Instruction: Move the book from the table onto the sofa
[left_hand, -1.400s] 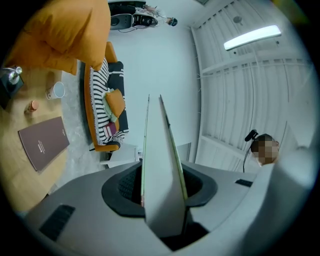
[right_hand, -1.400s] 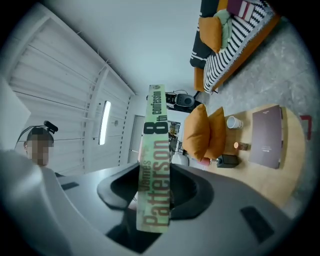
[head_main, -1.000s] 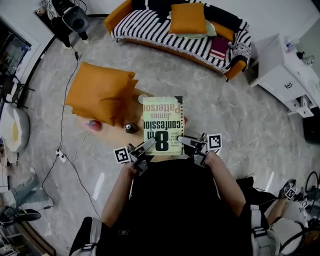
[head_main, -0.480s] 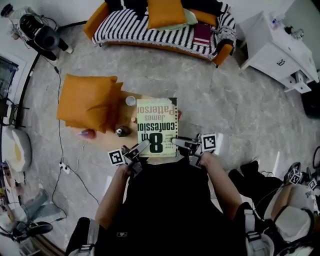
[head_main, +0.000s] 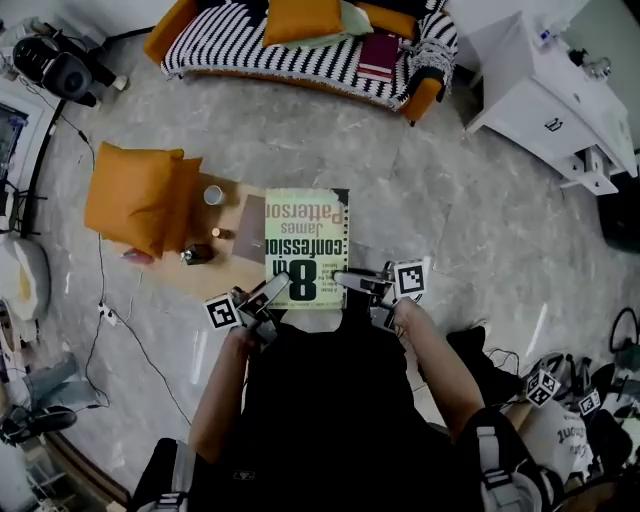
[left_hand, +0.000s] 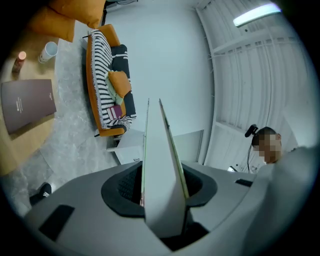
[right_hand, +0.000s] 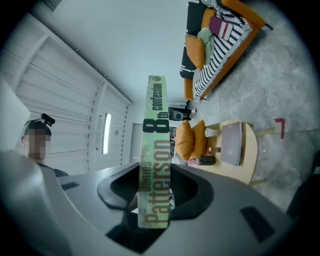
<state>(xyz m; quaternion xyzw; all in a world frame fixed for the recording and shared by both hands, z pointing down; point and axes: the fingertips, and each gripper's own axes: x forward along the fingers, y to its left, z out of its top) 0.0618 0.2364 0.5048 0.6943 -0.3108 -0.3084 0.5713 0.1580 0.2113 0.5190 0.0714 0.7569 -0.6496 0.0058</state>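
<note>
Book (head_main: 305, 245): pale green cover reading "James Patterson, 8th confession" (spine repeats it), held flat in the air beside the table (head_main: 205, 272), well apart from the striped sofa (head_main: 300, 55). Left gripper (head_main: 272, 292) clamps the page edge and right gripper (head_main: 352, 282) clamps the spine. On the table: brown booklet (head_main: 250, 228), cup (head_main: 213, 195).

— What's on the table (head_main: 228, 272)?
— 2 orange cushions (head_main: 135, 195), 1 cup (head_main: 213, 195), 1 brown book (head_main: 250, 228).
— And the sofa (head_main: 425, 95)?
— 1 orange pillow (head_main: 300, 18), 1 maroon book (head_main: 378, 55).
</note>
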